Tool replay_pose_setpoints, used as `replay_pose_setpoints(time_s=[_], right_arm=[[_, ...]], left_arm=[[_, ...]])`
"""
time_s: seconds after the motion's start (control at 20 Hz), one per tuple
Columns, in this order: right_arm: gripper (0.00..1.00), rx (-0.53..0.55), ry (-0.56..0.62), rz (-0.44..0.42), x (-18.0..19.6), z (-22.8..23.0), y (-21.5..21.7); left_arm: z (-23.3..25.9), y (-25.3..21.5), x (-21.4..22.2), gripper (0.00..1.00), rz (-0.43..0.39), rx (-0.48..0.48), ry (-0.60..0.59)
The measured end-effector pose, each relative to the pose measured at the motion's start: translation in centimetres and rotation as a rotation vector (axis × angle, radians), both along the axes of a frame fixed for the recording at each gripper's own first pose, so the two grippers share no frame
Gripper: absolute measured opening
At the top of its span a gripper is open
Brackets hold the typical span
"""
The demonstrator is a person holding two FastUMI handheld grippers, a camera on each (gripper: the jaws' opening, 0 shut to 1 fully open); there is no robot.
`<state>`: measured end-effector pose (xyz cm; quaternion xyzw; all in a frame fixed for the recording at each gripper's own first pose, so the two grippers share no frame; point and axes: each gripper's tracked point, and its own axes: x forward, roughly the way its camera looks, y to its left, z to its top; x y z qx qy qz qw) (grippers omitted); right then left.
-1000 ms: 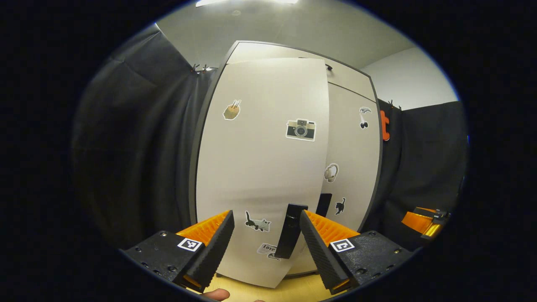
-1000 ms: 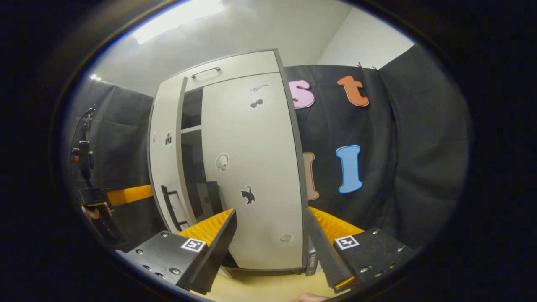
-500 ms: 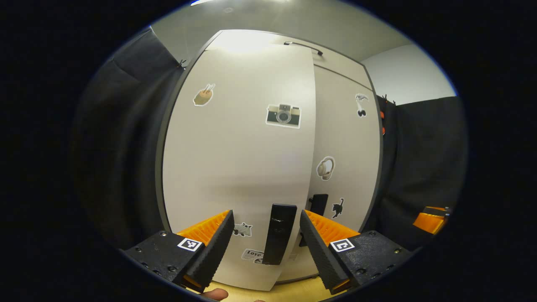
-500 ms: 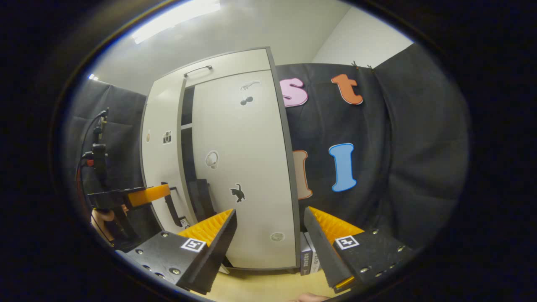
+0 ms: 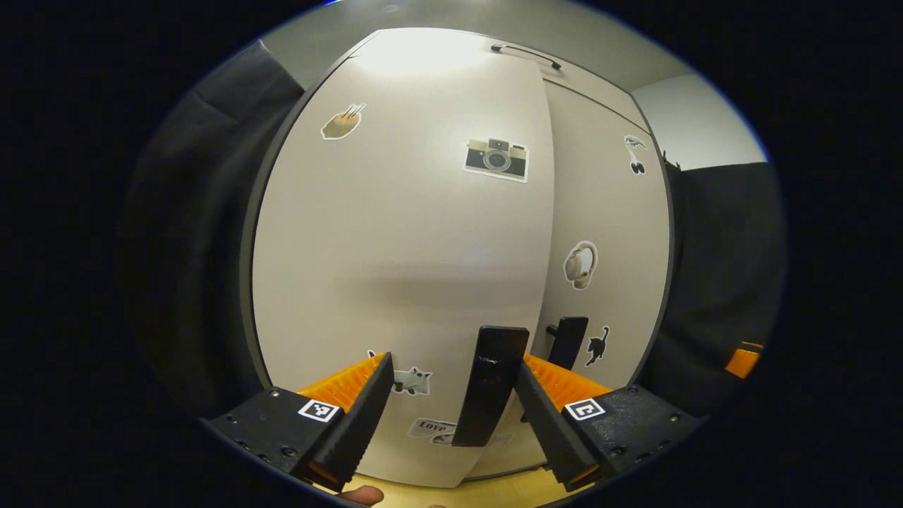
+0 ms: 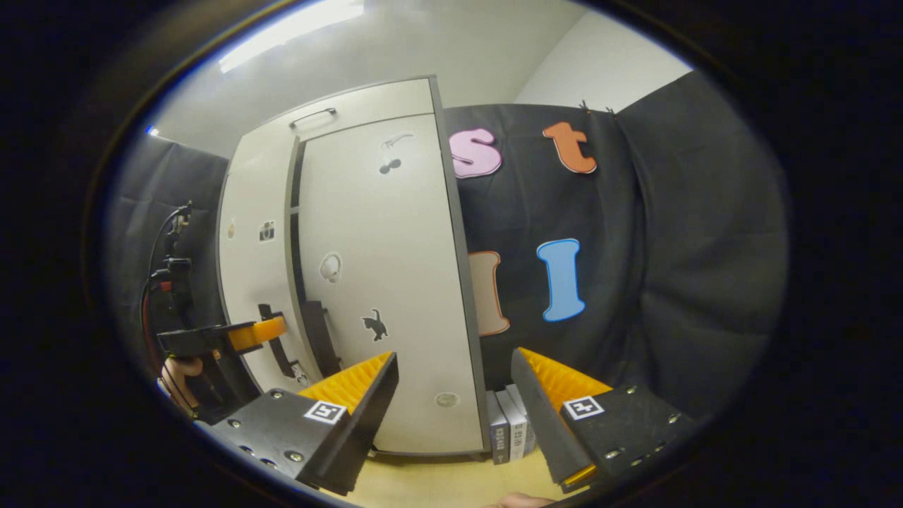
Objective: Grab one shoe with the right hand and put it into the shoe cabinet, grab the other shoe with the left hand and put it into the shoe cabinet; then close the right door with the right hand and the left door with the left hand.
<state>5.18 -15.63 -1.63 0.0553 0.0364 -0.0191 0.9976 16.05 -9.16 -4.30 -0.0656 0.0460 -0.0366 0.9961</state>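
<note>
The white shoe cabinet (image 5: 395,247) stands close in front of me in the left gripper view. Its left door (image 5: 423,282) is almost shut. That door's dark upright handle (image 5: 490,395) sits between the fingers of my open left gripper (image 5: 451,395), near the right-hand finger. The right door (image 6: 381,282) is shut, and its handle (image 5: 568,342) is just beyond. In the right gripper view a narrow dark gap (image 6: 293,233) still separates the two doors. My left gripper (image 6: 233,337) is at the left door, held by a hand (image 6: 176,370). My right gripper (image 6: 455,395) hangs open and empty, off the cabinet's right front.
Several upright books (image 6: 508,423) stand against the cabinet's right side on the pale wooden floor (image 6: 437,483). Black cloth walls close in on both sides. My right gripper (image 5: 741,360) peeks in at the far right of the left gripper view.
The left door has swung nearly shut as my left gripper moved in with it, narrowing the gap. My right gripper has drifted right, away from the cabinet.
</note>
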Motion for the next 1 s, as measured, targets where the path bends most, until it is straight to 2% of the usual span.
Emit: replay_pose_setpoints(time_s=[0.3,0.45,1.0], right_arm=[[0.93,0.006,0.008,0.008,0.9,-0.6,0.1],[0.96,0.005,0.012,0.006,1.3,-0.9,0.0],[0.96,0.001,0.021,0.004,2.3,-1.4,-0.4]], left_arm=[[0.1,-0.1,0.7,1.00,0.001,0.036,-0.005],[0.1,-0.2,1.2,1.00,-0.003,0.029,-0.005],[-0.2,-0.3,2.6,1.00,0.002,0.025,-0.006]])
